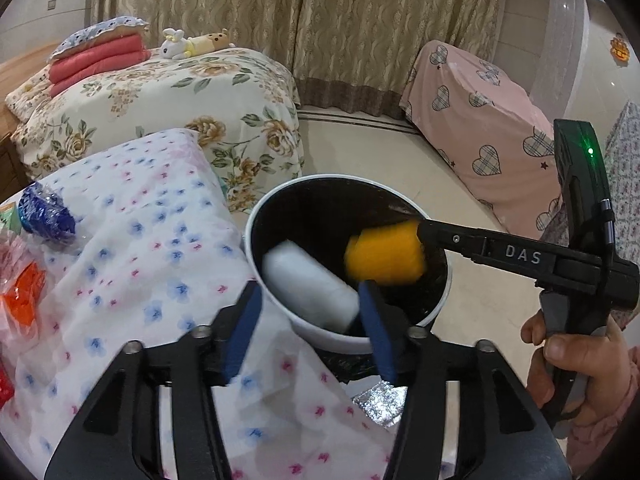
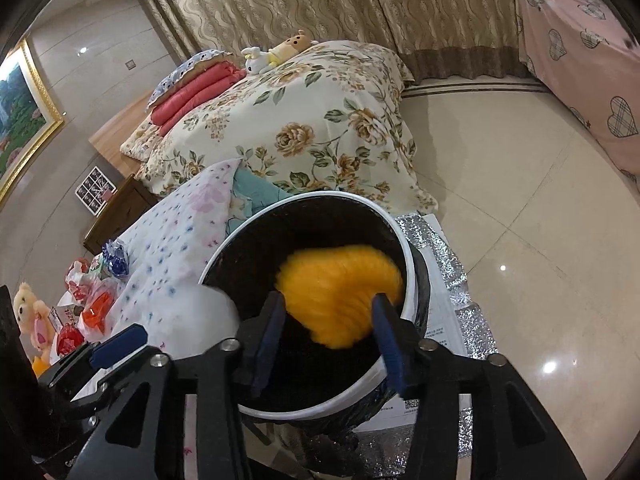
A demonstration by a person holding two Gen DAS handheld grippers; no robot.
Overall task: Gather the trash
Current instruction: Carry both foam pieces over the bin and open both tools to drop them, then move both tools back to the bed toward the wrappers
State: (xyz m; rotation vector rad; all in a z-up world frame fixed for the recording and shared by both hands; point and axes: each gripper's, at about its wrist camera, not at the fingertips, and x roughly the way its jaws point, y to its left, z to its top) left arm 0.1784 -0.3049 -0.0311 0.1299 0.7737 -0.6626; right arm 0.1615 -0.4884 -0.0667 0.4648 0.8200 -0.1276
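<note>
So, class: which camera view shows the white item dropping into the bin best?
Left wrist view: the white item shows whole, a cylinder inside the bin. The right wrist view shows only a blurred white patch at the rim.

Dim indoor light, floor glare, fisheye-warped edges.

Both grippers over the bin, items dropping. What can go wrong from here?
1. The white piece is blurred just inside the bin's near rim; it might catch the rim and land on the flowered cloth.
2. The left gripper and right gripper sit close together over the bin and might collide.
</note>
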